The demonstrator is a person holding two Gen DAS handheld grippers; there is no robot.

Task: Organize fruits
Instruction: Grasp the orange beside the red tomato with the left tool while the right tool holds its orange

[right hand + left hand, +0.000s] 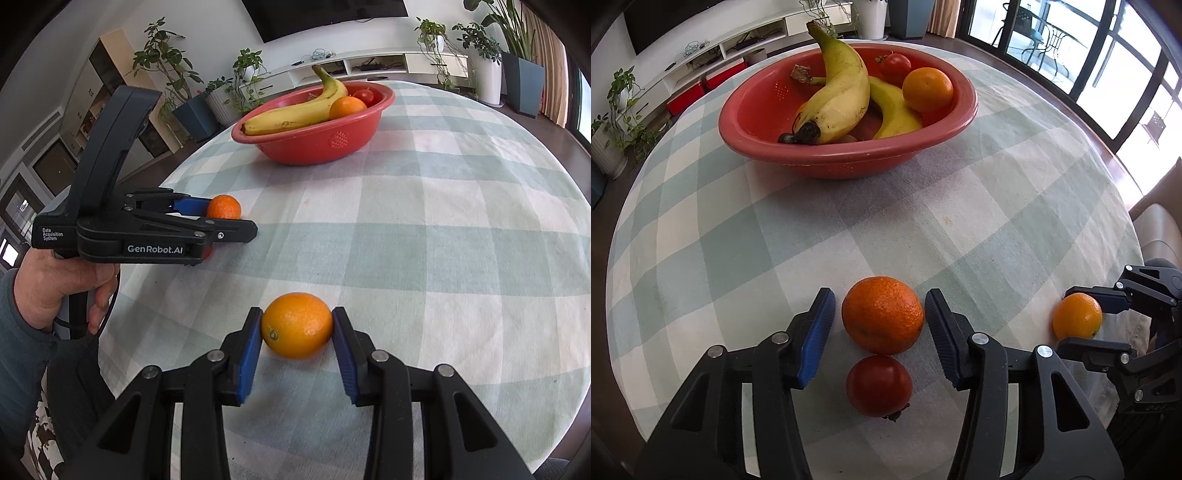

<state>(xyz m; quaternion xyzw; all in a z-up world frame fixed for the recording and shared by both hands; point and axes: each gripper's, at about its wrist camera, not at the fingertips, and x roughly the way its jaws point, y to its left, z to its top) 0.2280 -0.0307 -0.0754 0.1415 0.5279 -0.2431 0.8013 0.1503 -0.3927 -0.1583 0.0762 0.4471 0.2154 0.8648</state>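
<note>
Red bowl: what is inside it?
The red bowl holds two bananas, an orange and a tomato. Something dark red lies under the bananas, mostly covered.

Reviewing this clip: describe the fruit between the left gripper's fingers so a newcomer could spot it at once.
On the round table with the pale green checked cloth, look at the near edge, far from the red plastic bowl. The deep-orange, rough-skinned orange sits between the left gripper fingers, touching a smooth dark red tomato behind it.

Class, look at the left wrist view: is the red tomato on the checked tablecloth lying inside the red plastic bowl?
No: the red tomato lies on the checked tablecloth beside the deep orange fruit, apart from the red plastic bowl.
</note>
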